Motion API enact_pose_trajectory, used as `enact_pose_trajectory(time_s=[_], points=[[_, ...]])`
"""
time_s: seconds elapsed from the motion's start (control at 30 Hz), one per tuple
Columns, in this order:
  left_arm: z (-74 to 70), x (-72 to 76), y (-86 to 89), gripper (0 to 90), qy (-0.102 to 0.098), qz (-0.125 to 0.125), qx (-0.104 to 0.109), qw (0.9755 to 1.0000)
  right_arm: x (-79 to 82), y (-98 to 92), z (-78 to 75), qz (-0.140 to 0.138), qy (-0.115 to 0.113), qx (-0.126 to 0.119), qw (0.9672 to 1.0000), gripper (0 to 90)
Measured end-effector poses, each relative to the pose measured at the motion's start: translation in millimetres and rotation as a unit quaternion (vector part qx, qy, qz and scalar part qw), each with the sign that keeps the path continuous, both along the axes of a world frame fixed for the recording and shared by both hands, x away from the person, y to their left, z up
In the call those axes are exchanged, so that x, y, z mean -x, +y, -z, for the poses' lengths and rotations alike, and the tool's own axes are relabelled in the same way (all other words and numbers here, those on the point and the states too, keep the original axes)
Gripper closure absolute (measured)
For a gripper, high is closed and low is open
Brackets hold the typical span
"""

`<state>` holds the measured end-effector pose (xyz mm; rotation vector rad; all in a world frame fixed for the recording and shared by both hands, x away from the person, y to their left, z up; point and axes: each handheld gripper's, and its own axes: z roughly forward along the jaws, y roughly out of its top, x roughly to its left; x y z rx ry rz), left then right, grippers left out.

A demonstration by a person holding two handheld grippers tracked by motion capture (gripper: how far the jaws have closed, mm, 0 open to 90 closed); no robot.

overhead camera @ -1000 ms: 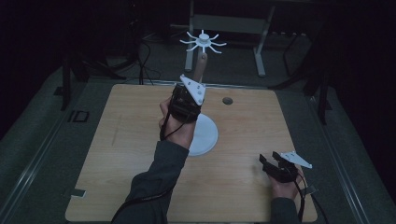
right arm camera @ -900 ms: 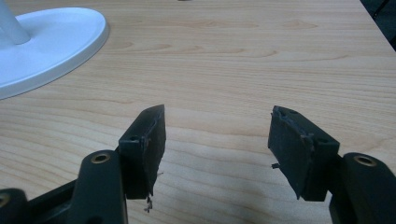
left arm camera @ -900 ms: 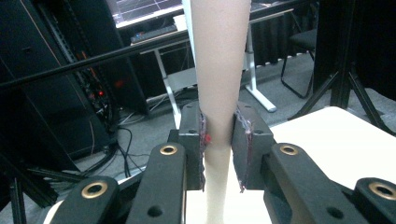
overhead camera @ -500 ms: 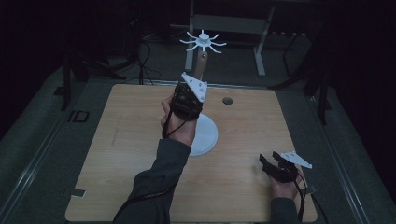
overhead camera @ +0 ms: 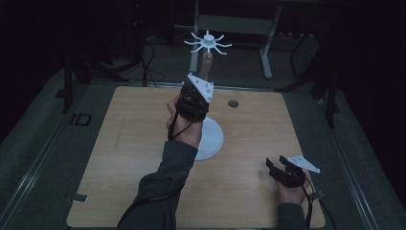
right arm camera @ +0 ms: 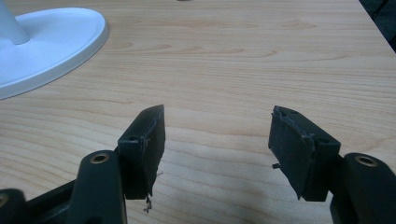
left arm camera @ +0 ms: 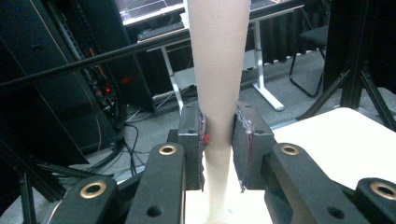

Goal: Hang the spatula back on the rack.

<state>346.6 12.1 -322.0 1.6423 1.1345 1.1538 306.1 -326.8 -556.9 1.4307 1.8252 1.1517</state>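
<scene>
Centrally, a white stand [overhead camera: 208, 139] is seen on the wooden tabletop [overhead camera: 119, 158], its round base lying just behind the middle of the board. From that base a pale beige post [left arm camera: 217, 70] rises, and at its top a white hub with thin curved spokes [overhead camera: 208, 43] is carried, spread out like a wheel above the far edge of the tabletop. The post is clamped between the pads of the left tongs [left arm camera: 219, 140], which are closed narrowly around it partway up, one pad pressed to each side. In the high view the left tongs [overhead camera: 194, 98] are held up off the tabletop by the left hand [overhead camera: 184, 129], with the grey three-cornered plate tilted on top and a dark sleeve [overhead camera: 160, 191] leading back to the near edge. A black cable is seen trailing along that sleeve.

The white base [right arm camera: 44, 42] is also seen at the upper left of the right gripper view, resting flat on the wood grain. The right tongs [right arm camera: 217, 140] are spread wide with nothing between them, bare tabletop being seen in the gap. In the high view the right tongs [overhead camera: 282, 170] are held low near the front right corner, well apart from the stand. A small dark round mark [overhead camera: 233, 103] is seen on the tabletop behind and to the right of the base. Beyond the tabletop, metal table legs [overhead camera: 265, 48] and cables on a dim floor are made out.
</scene>
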Motion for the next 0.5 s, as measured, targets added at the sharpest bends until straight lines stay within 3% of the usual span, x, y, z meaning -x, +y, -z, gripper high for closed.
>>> enact_pose_trajectory(time_s=[0.43,0.5], points=[[2.7,1.2,-6.1,69.6,-0.002,0.007,-0.003,1.0,0.1,0.0,0.0,0.0,-0.001,0.0,1.0,35.9],[2.7,1.4,-6.8,65.1,-0.002,0.01,-0.006,0.9999,0.0,-0.1,0.0,-0.001,-0.001,0.001,1.0,35.9]])
